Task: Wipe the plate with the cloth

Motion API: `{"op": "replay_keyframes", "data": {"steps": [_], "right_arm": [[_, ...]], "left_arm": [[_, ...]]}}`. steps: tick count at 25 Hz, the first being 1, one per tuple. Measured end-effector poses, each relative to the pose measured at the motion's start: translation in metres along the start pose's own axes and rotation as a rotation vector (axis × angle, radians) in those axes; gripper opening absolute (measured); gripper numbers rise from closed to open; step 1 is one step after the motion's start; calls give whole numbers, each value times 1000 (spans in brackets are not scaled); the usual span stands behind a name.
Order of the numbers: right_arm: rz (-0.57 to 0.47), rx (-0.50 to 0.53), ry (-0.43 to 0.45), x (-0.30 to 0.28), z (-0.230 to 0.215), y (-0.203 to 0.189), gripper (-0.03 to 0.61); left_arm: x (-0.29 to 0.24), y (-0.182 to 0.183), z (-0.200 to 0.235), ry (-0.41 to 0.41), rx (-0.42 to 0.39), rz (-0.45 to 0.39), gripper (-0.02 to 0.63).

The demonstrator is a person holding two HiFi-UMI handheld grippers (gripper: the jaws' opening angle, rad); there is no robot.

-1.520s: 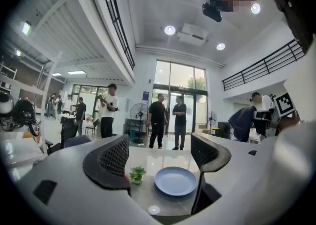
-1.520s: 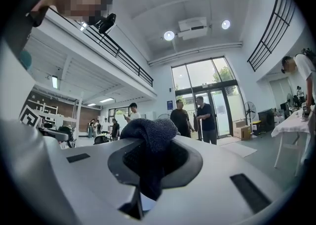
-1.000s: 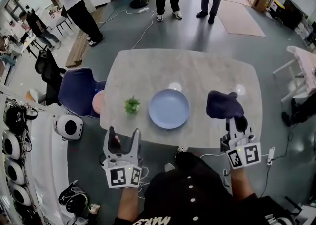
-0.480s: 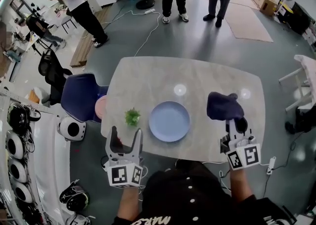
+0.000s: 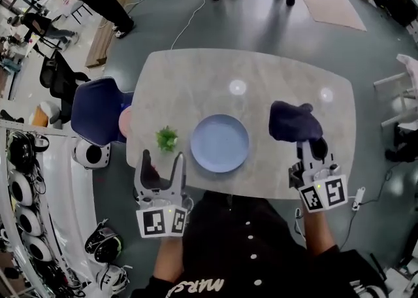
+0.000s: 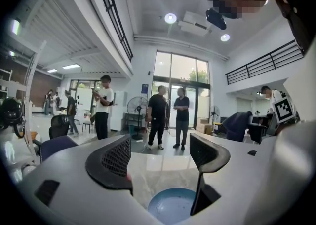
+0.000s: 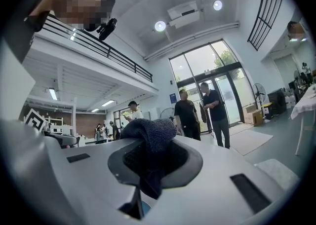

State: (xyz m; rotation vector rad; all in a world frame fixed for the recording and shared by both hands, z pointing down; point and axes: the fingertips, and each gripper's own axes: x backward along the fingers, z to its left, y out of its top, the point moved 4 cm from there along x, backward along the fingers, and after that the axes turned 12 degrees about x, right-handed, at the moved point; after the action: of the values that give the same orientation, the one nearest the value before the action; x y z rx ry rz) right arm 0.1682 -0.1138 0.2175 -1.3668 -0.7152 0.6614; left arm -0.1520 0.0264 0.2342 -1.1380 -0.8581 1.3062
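On the pale table [image 5: 196,74], the blue plate [image 5: 220,143] lay between both grippers, the dark cloth [image 5: 294,122] right of it pinched by the right gripper [image 5: 307,149], a clamp plain only in that gripper's view, while the left gripper [image 5: 162,159] stood spread, empty.

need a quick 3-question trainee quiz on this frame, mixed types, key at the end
1. True or false: the left tongs are shut on the plate.
2. What do the right tongs hold? A) a sponge B) the dark cloth C) nothing
3. Fill in: the green sprig lies on the plate's ____ side, by the person's own sides.

Key: 1 false, they are open and empty; 2 B; 3 left.
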Motion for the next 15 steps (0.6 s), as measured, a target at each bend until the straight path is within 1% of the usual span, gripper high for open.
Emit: {"op": "replay_keyframes", "data": {"steps": [3, 7, 11, 13, 15], "right_arm": [[33, 19, -2, -10, 6, -14, 29], [82, 52, -1, -22, 15, -30, 29], [172, 90, 15, -31, 28, -63, 29], [200, 111, 28, -39, 34, -80, 29], [224, 126, 45, -47, 42, -96, 29]], "left_arm": [[-16, -11, 15, -8, 6, 40, 373], [-38, -32, 34, -19, 38, 111, 373], [-53, -74, 51, -32, 67, 222, 365], [-60, -92, 57, -47, 67, 264, 341], [-67, -110, 63, -59, 68, 305, 330]]}}
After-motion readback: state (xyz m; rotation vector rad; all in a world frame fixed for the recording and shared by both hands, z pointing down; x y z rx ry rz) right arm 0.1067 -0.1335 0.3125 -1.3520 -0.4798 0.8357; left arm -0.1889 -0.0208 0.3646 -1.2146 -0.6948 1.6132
